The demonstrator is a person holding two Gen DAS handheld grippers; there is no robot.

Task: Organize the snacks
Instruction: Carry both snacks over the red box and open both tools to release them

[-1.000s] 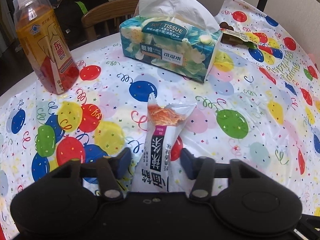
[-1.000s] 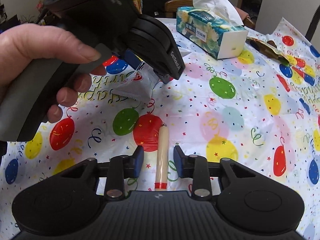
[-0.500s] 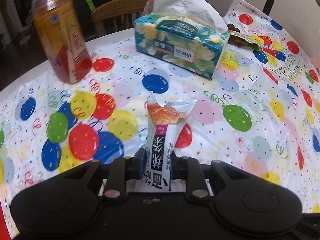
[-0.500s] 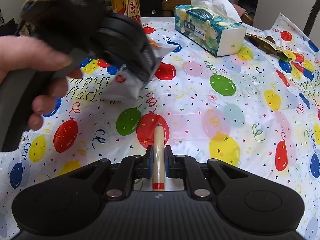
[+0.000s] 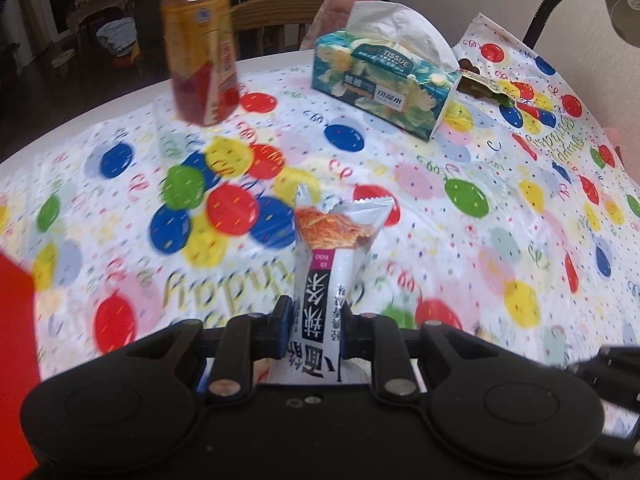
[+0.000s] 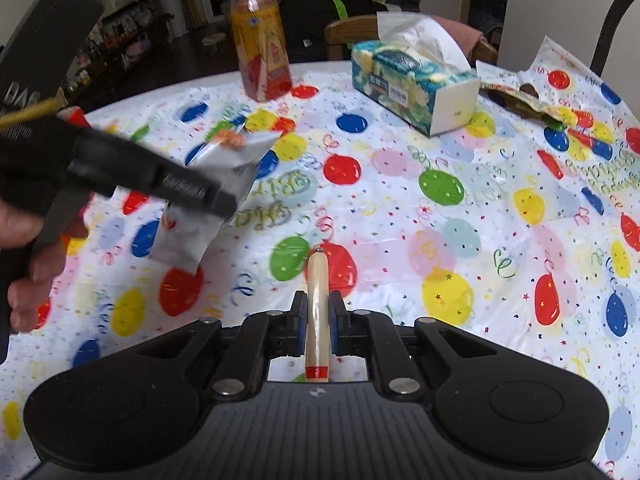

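A white snack packet (image 5: 334, 268) with a noodle picture and black lettering is clamped in my left gripper (image 5: 316, 320), lifted above the balloon tablecloth. The right wrist view shows that same packet (image 6: 208, 200) hanging from the left gripper (image 6: 188, 190) at the left, a hand behind it. My right gripper (image 6: 318, 322) is shut on a pale sausage stick (image 6: 318, 308) with a red band at its near end; the stick points forward over the cloth.
An orange drink bottle (image 5: 198, 46) stands at the back left. A blue tissue box (image 5: 384, 80) sits at the back centre, with an opened dark wrapper (image 5: 480, 84) beside it. A red object (image 5: 16, 344) is at the left edge. A wooden chair (image 6: 352, 36) stands behind the table.
Both grippers closed, the left on the snack packet and the right on the sausage stick. The left then lifted the packet and drew it back leftward; the right raised slightly.
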